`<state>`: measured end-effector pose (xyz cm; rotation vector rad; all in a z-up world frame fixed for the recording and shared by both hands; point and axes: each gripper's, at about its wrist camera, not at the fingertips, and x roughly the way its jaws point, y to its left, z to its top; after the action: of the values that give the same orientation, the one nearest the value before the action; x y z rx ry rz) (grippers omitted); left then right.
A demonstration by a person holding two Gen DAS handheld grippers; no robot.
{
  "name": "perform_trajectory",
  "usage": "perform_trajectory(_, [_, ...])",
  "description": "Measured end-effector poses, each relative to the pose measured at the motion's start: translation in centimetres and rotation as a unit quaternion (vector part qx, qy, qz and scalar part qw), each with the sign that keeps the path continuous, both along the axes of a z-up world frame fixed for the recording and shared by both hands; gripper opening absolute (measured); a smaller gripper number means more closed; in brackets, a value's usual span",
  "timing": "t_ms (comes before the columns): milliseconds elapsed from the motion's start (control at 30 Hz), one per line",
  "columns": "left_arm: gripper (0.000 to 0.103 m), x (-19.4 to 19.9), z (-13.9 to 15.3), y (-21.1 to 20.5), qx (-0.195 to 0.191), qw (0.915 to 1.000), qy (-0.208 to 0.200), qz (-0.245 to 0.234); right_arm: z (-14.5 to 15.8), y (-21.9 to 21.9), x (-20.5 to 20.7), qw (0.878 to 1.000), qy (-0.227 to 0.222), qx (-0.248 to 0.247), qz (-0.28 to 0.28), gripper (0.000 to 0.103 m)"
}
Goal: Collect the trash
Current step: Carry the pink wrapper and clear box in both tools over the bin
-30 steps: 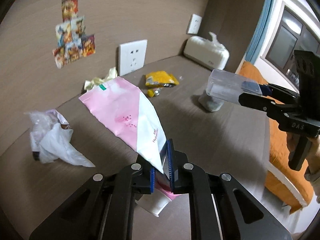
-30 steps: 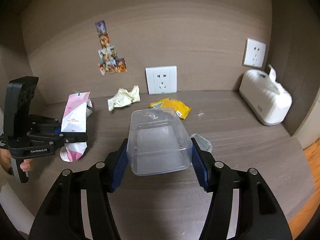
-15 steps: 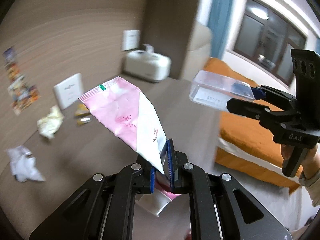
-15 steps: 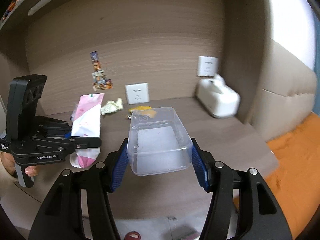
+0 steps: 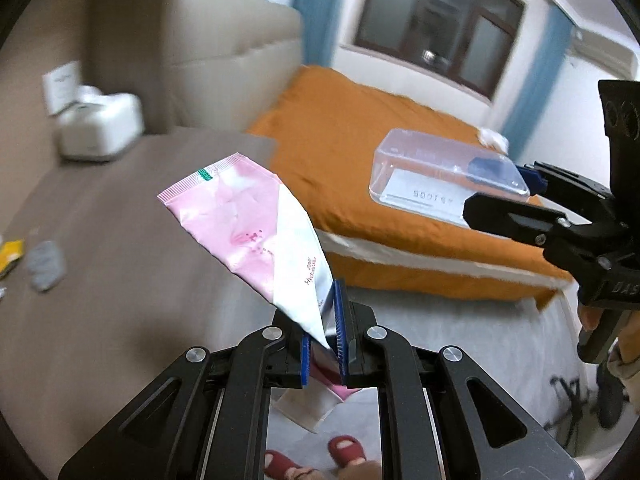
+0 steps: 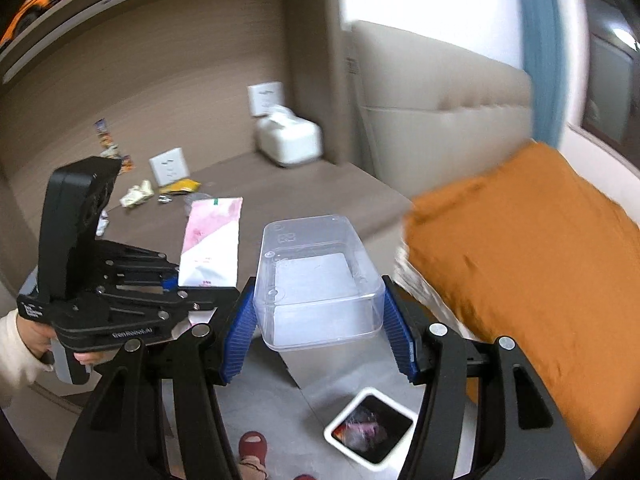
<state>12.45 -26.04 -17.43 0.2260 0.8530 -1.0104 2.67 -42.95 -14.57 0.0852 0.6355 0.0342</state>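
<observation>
My left gripper (image 5: 325,354) is shut on the lower end of a pink and white flattened tube (image 5: 256,232), which sticks up and to the left; in the right wrist view the tube (image 6: 212,246) shows at the left, held by the left gripper (image 6: 176,282). My right gripper (image 6: 318,324) is shut on a clear plastic box (image 6: 316,280), its blue pads pressing both sides; the left wrist view shows that box (image 5: 444,178) at the right. A white bin with a black liner (image 6: 370,428) holding trash stands on the floor below the box.
The brown desk (image 6: 288,192) behind carries a crumpled paper (image 6: 138,195), a yellow wrapper (image 6: 180,186) and a white tissue box (image 6: 290,142). A bed with an orange cover (image 6: 520,264) fills the right. Feet in red slippers (image 5: 316,454) stand on the grey floor.
Both grippers have swung away from the desk toward the bed and floor, still carrying the tube and the box. The bin and the slippers have come into view.
</observation>
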Motion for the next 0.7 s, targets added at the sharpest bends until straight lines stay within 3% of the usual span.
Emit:
perform_trajectory(167, [0.01, -2.1, -3.6, -5.7, 0.018, 0.9981, 0.031, -0.051, -3.0, -3.4, -2.9, 0.999, 0.02, 0.015, -0.048, 0.06])
perform_trajectory(367, [0.01, -3.5, -9.7, -11.0, 0.045, 0.9925, 0.071, -0.089, -8.8, -6.7, -4.7, 0.993, 0.057, 0.036, -0.098, 0.06])
perform_trajectory(567, [0.01, -4.6, -18.4, -15.1, 0.069, 0.9847, 0.11, -0.116, -16.7, -9.2, -4.3, 0.984, 0.101, 0.061, -0.132, 0.06])
perform_trajectory(700, [0.01, -4.5, -25.7, -17.6, 0.082, 0.9788, 0.135, -0.129, -23.6, -10.8, -3.2, 0.979, 0.127, 0.08, -0.139, 0.06])
